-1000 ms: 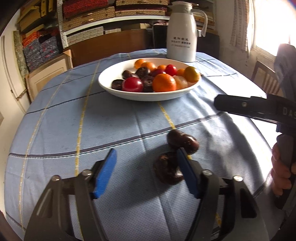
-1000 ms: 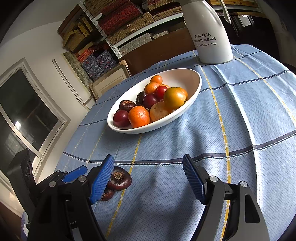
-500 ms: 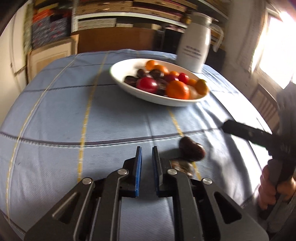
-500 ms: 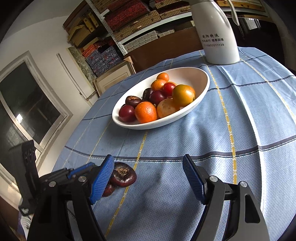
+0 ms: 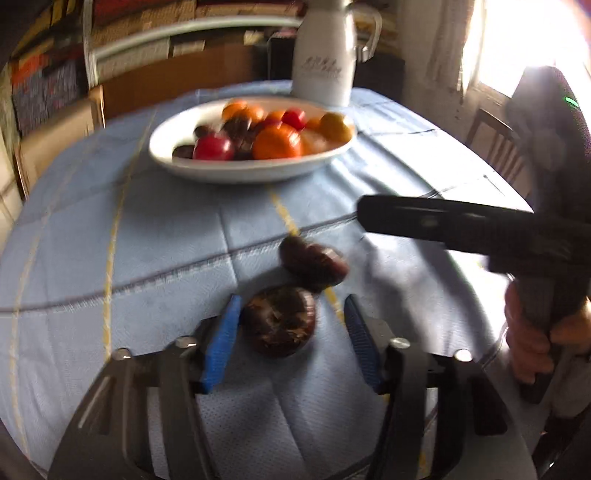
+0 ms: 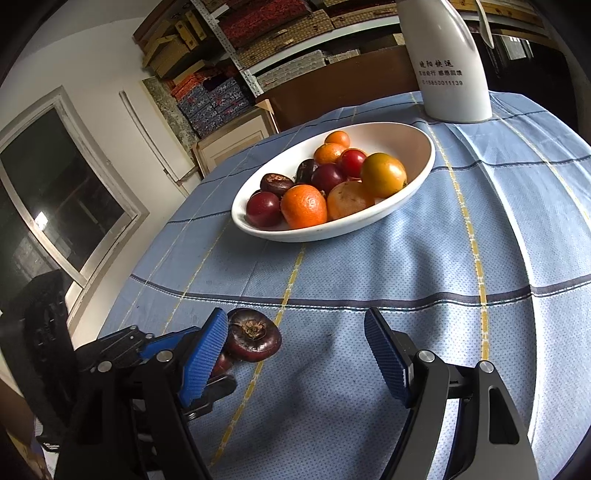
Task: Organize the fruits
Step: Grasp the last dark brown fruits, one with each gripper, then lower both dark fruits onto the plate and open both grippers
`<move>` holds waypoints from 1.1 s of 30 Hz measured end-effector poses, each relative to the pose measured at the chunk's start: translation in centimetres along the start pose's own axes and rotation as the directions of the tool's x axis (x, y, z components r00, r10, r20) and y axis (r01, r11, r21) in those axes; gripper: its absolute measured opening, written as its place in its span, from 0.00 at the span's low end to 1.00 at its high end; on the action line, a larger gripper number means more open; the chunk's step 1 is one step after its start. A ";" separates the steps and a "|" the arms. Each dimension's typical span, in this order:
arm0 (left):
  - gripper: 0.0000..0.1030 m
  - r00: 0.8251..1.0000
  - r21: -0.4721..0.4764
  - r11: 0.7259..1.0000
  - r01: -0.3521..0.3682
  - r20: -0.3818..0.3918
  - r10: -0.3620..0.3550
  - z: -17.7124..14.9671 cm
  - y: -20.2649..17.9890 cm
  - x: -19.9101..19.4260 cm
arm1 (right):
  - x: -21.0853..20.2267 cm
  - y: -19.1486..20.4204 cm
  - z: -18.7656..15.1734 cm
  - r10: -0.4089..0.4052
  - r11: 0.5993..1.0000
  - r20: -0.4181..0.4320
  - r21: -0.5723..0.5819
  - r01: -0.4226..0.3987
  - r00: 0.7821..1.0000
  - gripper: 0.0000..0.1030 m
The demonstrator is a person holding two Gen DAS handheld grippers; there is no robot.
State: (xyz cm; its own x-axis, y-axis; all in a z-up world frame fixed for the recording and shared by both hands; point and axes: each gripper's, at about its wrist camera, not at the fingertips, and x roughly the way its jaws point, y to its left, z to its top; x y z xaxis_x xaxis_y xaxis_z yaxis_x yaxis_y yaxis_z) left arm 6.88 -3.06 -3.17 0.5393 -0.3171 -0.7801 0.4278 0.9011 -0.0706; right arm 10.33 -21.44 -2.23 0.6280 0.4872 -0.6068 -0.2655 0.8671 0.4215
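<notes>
Two dark brown fruits lie on the blue tablecloth. The near fruit sits between the blue pads of my left gripper, which is open around it; the left pad is close to it. The far fruit lies just beyond and also shows in the right wrist view. My right gripper is open and empty above the cloth, right of that fruit. It shows as a black bar in the left wrist view. A white bowl holds several orange, red and dark fruits.
A white jug stands behind the bowl. A wooden chair stands at the table's right edge. Shelves with boxes line the back wall, and a window is at the left.
My left gripper was open, shut empty half a second ago beside the fruits, and is now open again around the near dark fruit. The right gripper has barely moved.
</notes>
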 end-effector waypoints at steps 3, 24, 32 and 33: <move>0.39 0.999 -0.065 0.997 0.032 0.000 -0.032 -0.1 1.3 -0.1 | 0.4 0.5 -0.1 0.013 1.000 -0.020 -0.015 -0.013 1.000 0.75; 0.39 0.998 -0.126 0.991 -0.043 0.032 0.048 -0.5 2.8 -1.0 | 2.4 2.7 -0.6 0.046 0.997 -0.089 -0.054 -0.051 0.995 0.43; 0.39 0.986 -0.145 0.986 -0.078 0.137 0.098 4.8 4.0 -2.8 | -1.7 -0.5 3.4 0.006 1.000 0.075 0.025 -0.008 0.997 0.43; 0.39 0.981 -0.159 0.983 -0.089 0.159 0.114 6.7 4.7 -3.0 | -1.9 -0.8 4.6 -0.008 1.000 0.087 0.030 0.005 0.996 0.43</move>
State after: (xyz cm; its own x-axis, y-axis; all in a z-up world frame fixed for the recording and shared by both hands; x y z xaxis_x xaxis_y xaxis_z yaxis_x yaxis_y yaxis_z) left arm 12.15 0.14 2.95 0.6929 -0.2550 -0.6744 0.2571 0.9613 -0.0993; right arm 12.72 -23.54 1.61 0.6915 0.4695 -0.5491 -0.2399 0.8661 0.4385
